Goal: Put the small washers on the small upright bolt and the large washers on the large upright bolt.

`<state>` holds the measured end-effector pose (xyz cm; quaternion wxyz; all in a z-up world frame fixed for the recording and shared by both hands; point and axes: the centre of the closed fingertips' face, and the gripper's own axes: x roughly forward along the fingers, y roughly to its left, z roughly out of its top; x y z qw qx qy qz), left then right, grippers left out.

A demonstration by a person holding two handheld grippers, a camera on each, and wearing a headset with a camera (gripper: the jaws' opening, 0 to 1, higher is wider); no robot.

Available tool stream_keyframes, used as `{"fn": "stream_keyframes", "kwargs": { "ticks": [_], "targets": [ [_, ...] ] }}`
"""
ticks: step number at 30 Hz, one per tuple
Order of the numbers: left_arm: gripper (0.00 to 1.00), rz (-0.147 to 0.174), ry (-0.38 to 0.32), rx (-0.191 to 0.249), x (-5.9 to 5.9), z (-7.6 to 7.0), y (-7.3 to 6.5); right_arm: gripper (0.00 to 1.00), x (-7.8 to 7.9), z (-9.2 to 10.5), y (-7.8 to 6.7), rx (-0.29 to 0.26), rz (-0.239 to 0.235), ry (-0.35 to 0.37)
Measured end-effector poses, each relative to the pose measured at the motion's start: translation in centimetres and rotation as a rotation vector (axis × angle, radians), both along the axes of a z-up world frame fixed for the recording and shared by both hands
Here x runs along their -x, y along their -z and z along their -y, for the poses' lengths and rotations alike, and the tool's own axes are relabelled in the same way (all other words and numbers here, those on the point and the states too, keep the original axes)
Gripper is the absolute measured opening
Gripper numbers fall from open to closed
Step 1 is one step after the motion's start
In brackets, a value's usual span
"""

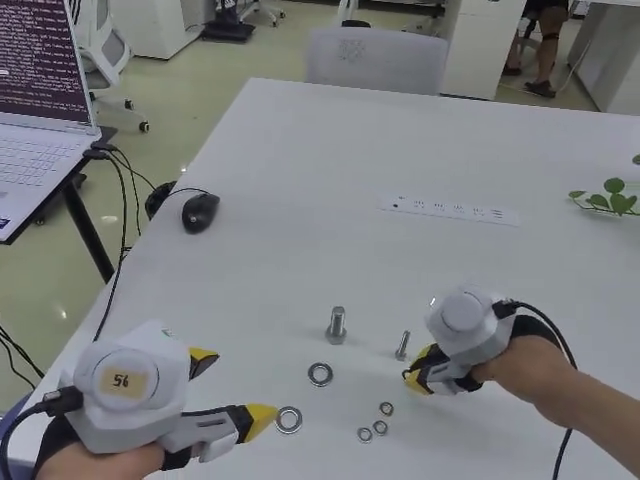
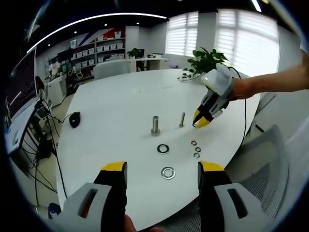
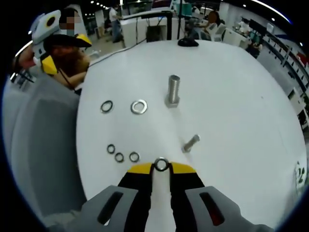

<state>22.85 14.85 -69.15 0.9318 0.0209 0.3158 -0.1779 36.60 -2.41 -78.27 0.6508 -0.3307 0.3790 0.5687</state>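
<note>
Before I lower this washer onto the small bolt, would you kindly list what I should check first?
1. small washer pinched in the right gripper: ok.
2. small bolt upright and bare: ok.
3. Path from the right gripper to the small bolt free: ok.
4. left gripper open and away from the small bolt: ok.
5. small washer lined up over the small bolt: not ok, it is held beside it.

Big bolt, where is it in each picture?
Head view: the big bolt stands below the picture's middle, with the small bolt just to its right.
Left gripper view: the big bolt is at the centre, with the small bolt to its right.
Right gripper view: the big bolt is above the centre, with the small bolt down and to its right.
Shared landmark: the small bolt.
</note>
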Motion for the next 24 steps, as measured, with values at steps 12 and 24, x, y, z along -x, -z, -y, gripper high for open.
{"fn": "stream_keyframes", "kwargs": {
  "ticks": [12, 24],
  "targets": [
    [0.58, 0.006, 0.011, 0.002, -0.3, 0.4, -0.2, 0.14, -3.9, -0.9, -4.5, -0.012, 0.069, -0.032],
    [0.59, 0.002, -0.003, 0.0, 0.0, 0.0, -0.2, 0.14, -4.2, -2.9, -3.3, 0.059, 0.061, -0.15]
  ]
}}
